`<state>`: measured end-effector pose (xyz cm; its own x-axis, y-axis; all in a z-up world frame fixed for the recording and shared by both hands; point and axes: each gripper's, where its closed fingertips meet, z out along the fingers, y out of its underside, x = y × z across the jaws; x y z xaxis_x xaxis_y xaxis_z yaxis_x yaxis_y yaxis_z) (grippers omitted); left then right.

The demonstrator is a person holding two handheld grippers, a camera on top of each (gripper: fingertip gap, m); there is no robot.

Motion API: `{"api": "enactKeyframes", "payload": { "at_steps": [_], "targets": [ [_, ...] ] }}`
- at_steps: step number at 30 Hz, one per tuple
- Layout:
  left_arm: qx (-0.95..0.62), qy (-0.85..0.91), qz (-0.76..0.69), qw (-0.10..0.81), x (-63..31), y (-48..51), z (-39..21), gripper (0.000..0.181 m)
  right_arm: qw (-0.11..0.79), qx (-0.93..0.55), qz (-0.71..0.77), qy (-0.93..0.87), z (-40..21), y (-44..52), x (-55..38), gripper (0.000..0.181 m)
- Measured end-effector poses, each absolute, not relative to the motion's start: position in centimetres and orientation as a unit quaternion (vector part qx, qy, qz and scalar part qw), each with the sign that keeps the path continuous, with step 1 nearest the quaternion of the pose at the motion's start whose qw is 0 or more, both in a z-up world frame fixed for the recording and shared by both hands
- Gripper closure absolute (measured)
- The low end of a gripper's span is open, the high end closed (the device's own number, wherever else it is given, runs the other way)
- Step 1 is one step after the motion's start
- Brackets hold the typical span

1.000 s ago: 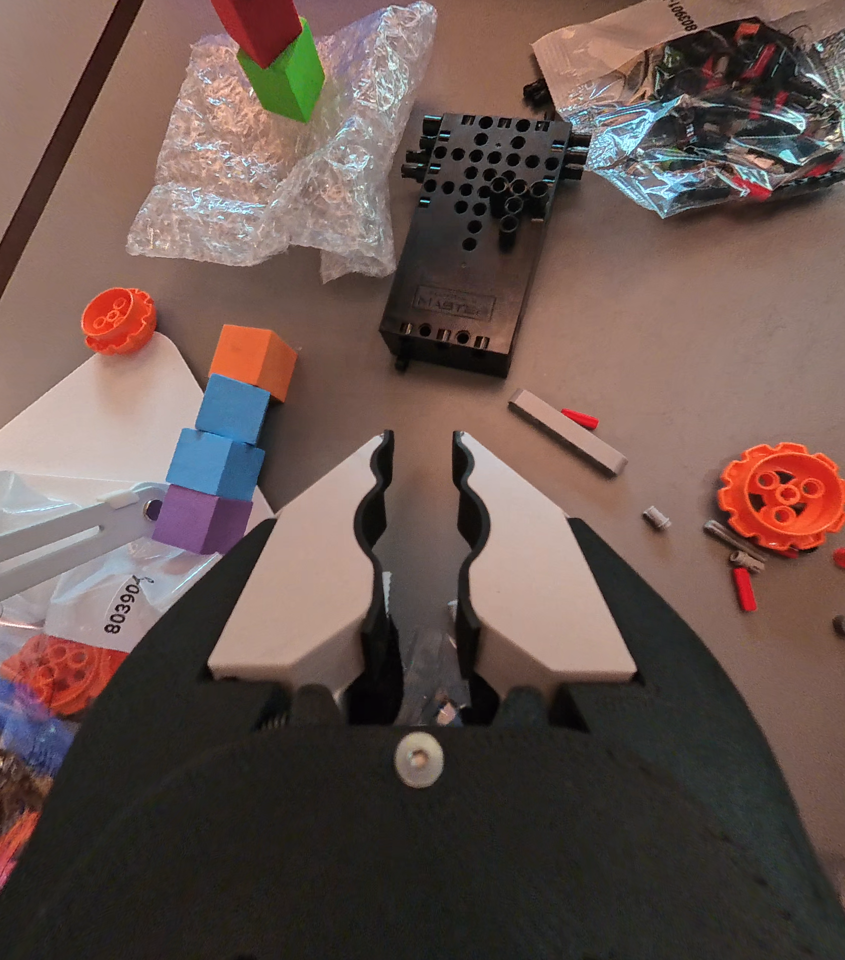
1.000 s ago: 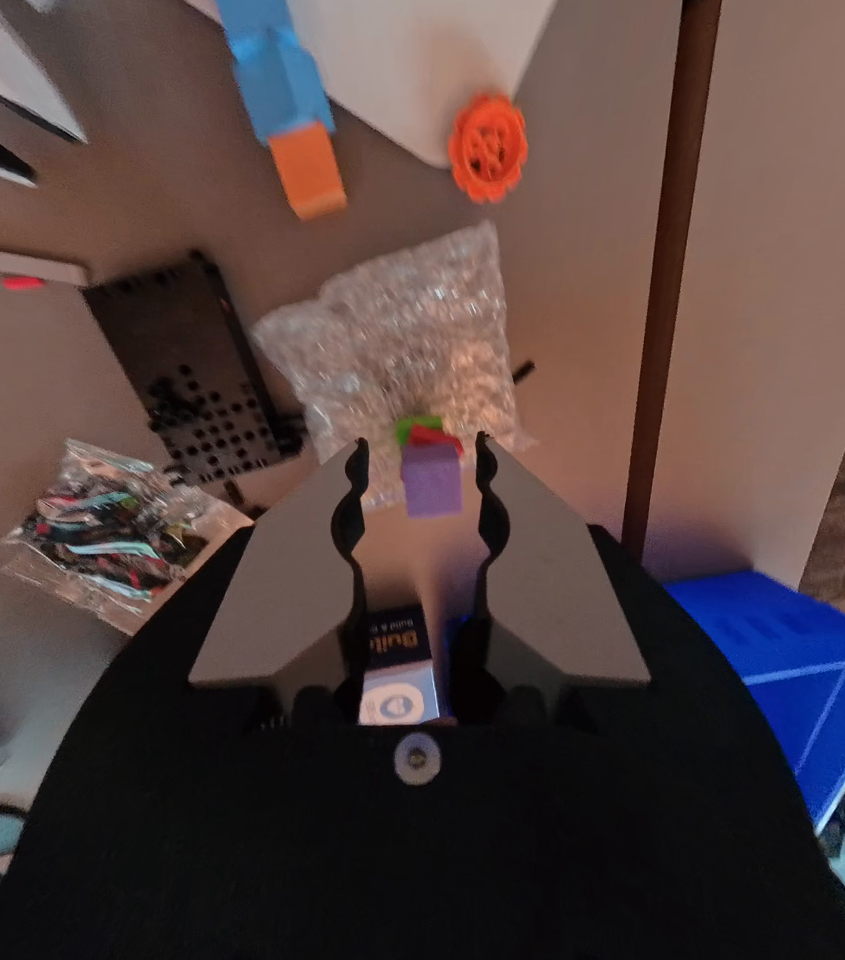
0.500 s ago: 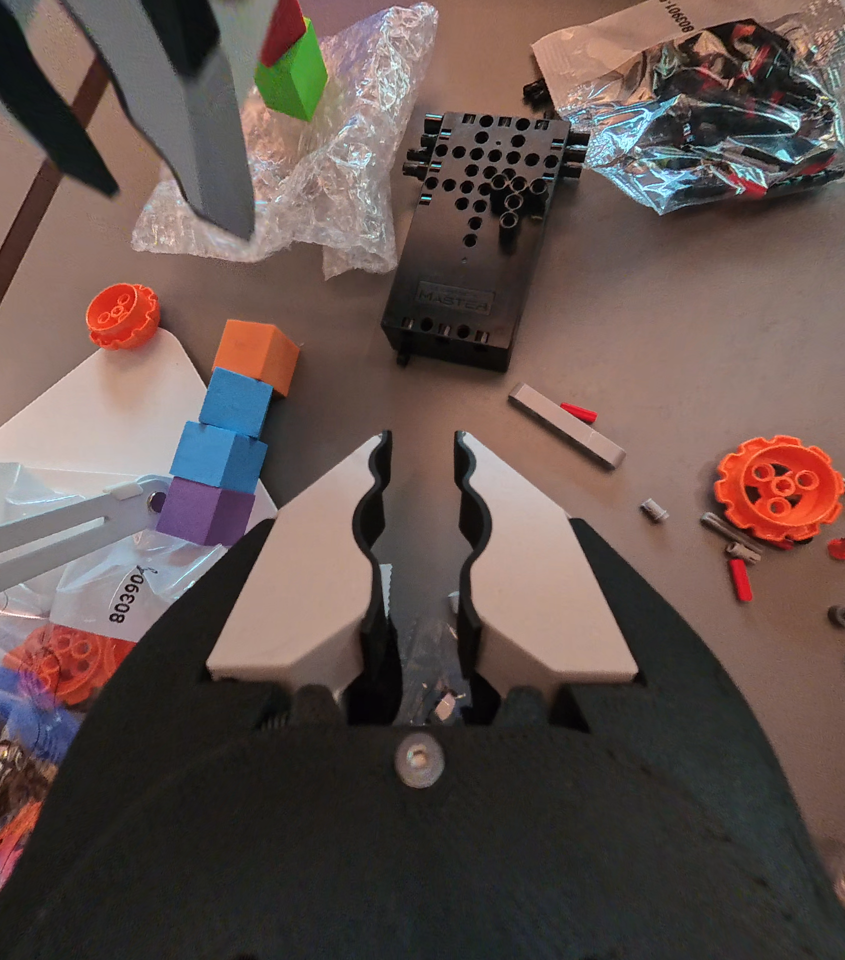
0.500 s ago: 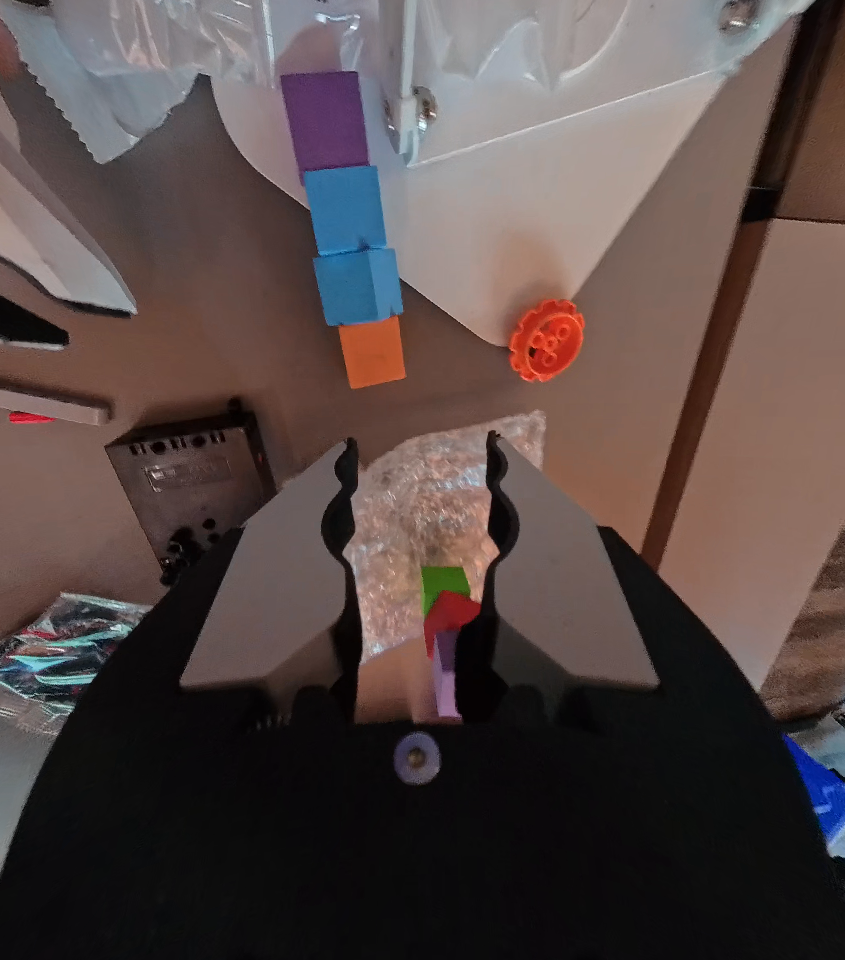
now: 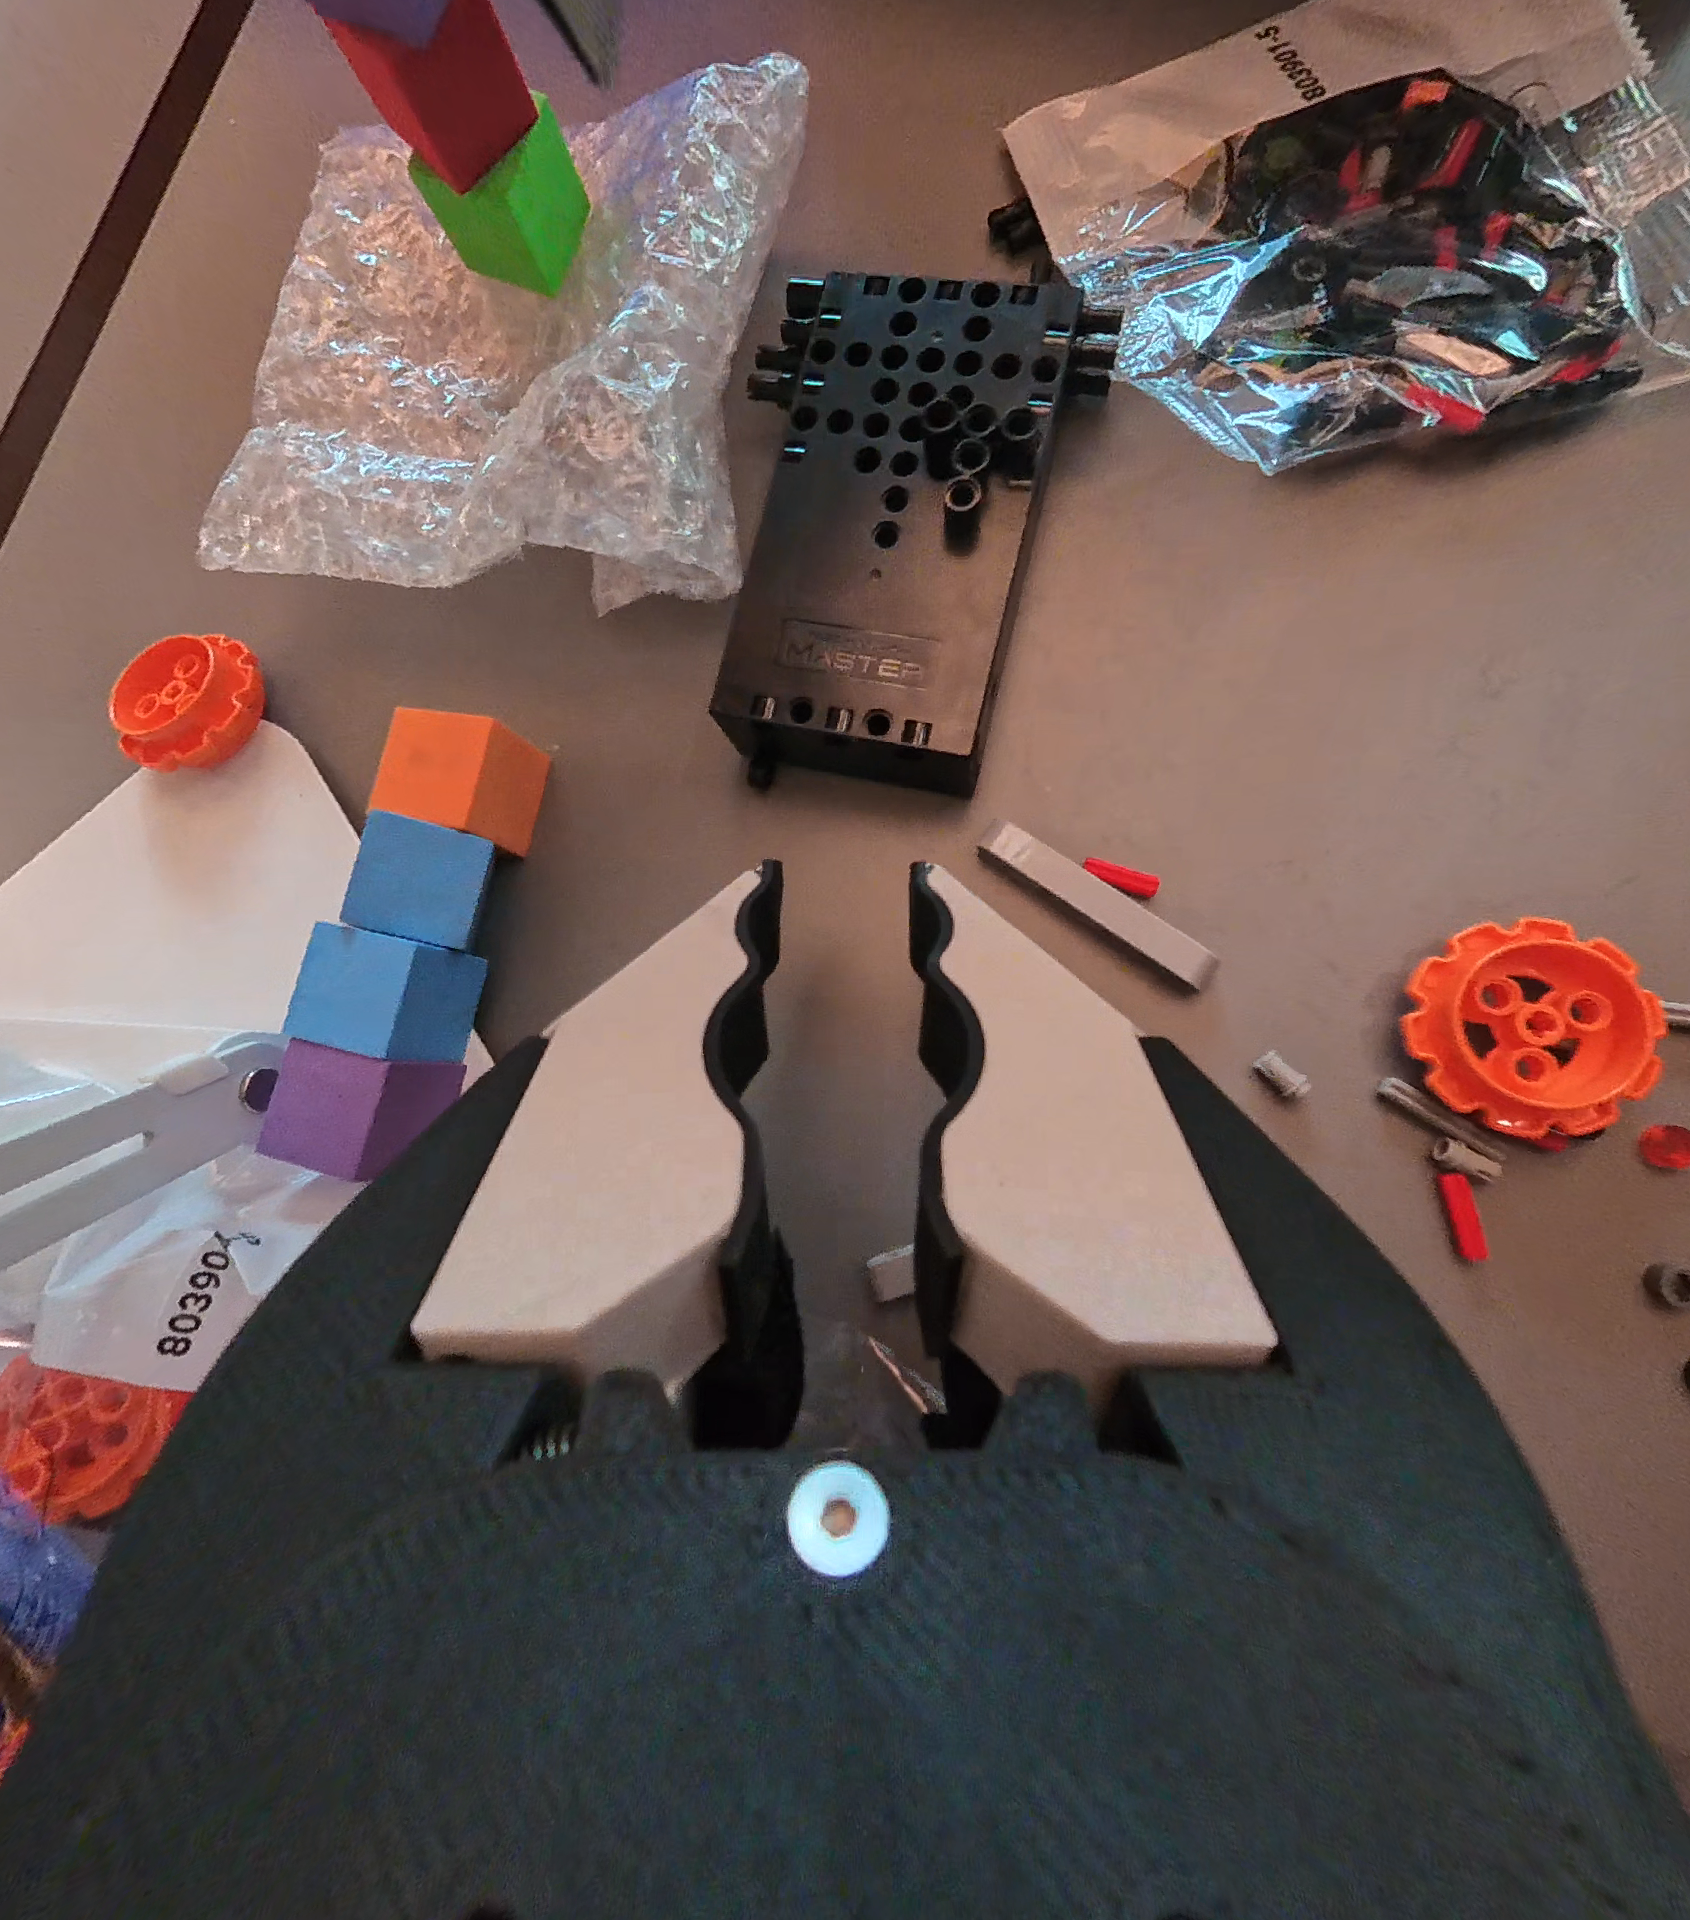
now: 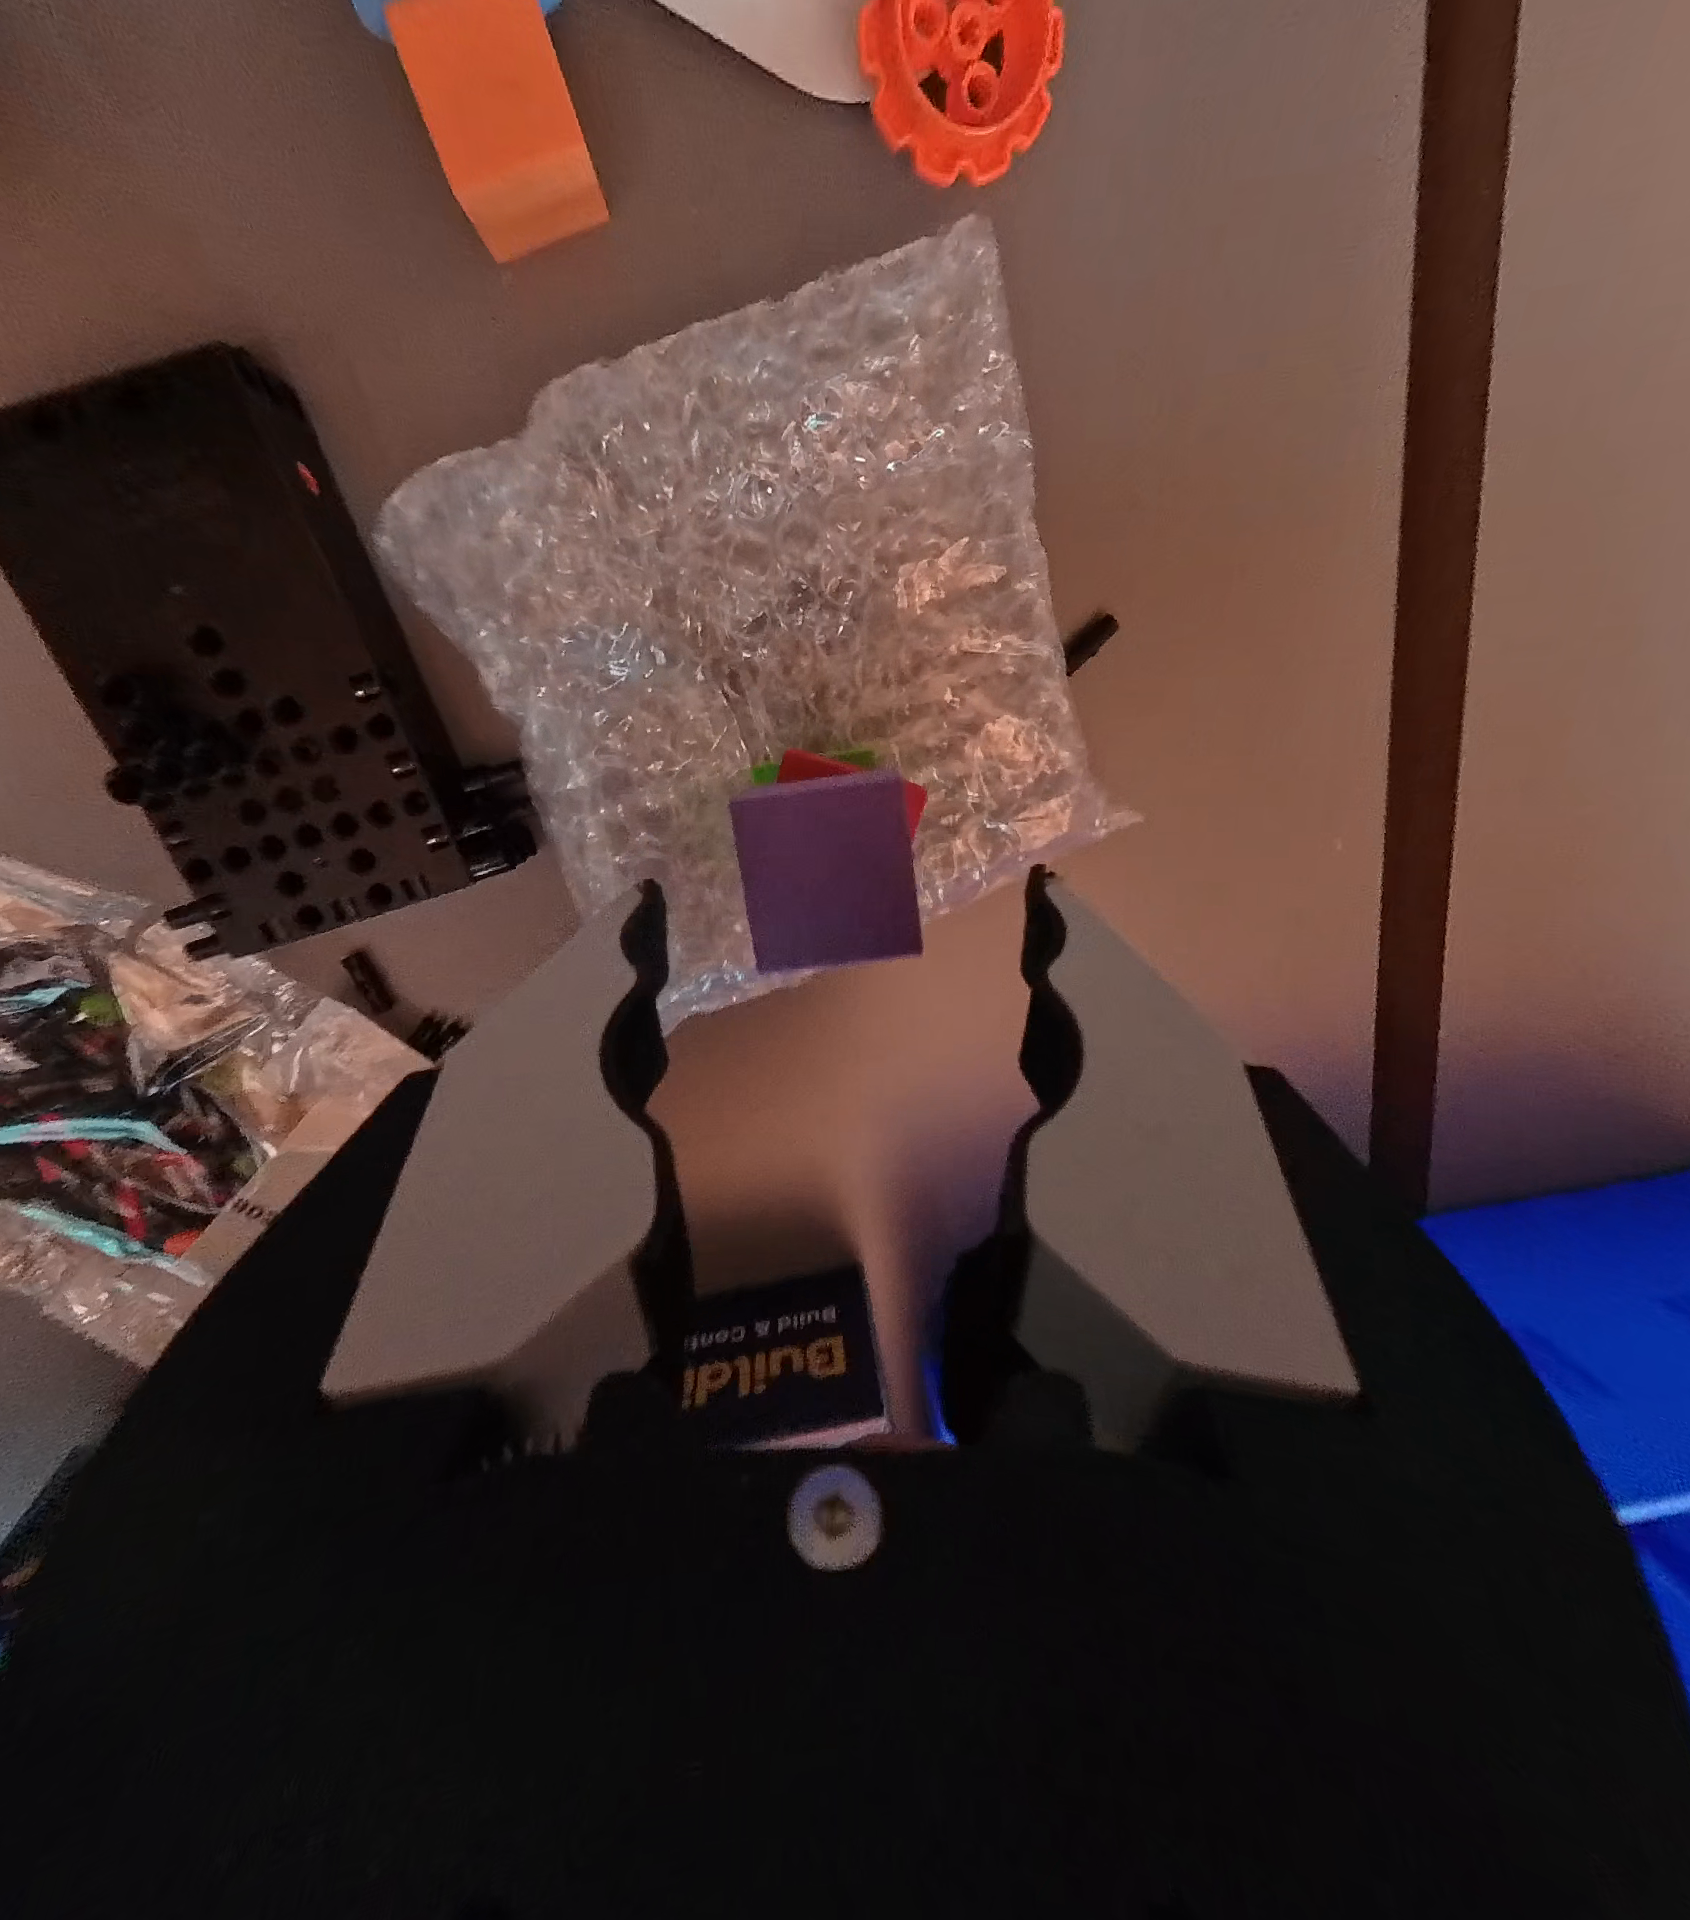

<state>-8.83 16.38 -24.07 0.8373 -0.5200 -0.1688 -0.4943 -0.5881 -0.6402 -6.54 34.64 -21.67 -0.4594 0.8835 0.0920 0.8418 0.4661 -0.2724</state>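
Note:
A stack of three cubes stands on a sheet of bubble wrap (image 6: 768, 540): green (image 5: 508, 208) at the bottom, red (image 5: 441, 94) in the middle, purple (image 6: 828, 873) on top. My right gripper (image 6: 843, 888) hangs above the stack, open wide, with the purple cube between its fingertips and a gap on each side. One of its fingers (image 5: 586, 31) shows at the top of the left wrist view. My left gripper (image 5: 843, 873) is open and empty above bare table. To its left lies a row of an orange cube (image 5: 456, 774), two blue cubes (image 5: 415, 878) and a purple cube (image 5: 358, 1107).
A black perforated block (image 5: 893, 520) lies ahead of the left gripper, with a clear bag of small parts (image 5: 1392, 239) beyond it. A grey bar (image 5: 1095, 914), a large orange gear (image 5: 1537, 1023) and small pins lie to the right. A small orange gear (image 5: 181, 701) and a white plate (image 5: 93, 914) are at the left.
My right gripper swung low beside the stack half a second ago, then came back above it with its jaws wider apart. The left gripper has hardly moved.

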Motion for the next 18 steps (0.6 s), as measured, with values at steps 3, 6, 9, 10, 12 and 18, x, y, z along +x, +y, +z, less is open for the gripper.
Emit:
{"api": "enactKeyframes", "payload": {
  "at_steps": [3,6,9,10,12,18],
  "targets": [
    [-0.891,0.285,-0.019,0.354,-8.8,16.4,-24.1,0.158,0.101,-0.505,0.098,-0.851,-23.3,34.3,-7.0,0.121],
    [-0.891,0.288,-0.019,0.351,-8.8,16.3,-24.2,0.158,0.102,-0.506,0.102,-0.851,-24.4,34.3,-7.5,0.137],
    [-0.891,0.288,-0.019,0.351,-8.8,16.3,-24.2,0.158,0.099,-0.508,0.112,-0.849,-24.8,34.4,-7.5,0.15],
    [-0.891,0.287,-0.019,0.352,-8.9,16.3,-24.1,0.158,0.096,-0.509,0.116,-0.848,-24.9,34.4,-7.5,0.15],
    [-0.891,0.287,-0.019,0.351,-8.9,16.3,-24.2,0.158,0.092,-0.511,0.123,-0.846,-24.7,34.4,-7.5,0.151],
    [-0.892,0.286,-0.02,0.35,-8.9,16.2,-24.3,0.158,0.064,-0.502,0.161,-0.847,-23.4,33.2,-7.1,0.151]
  ]
}}
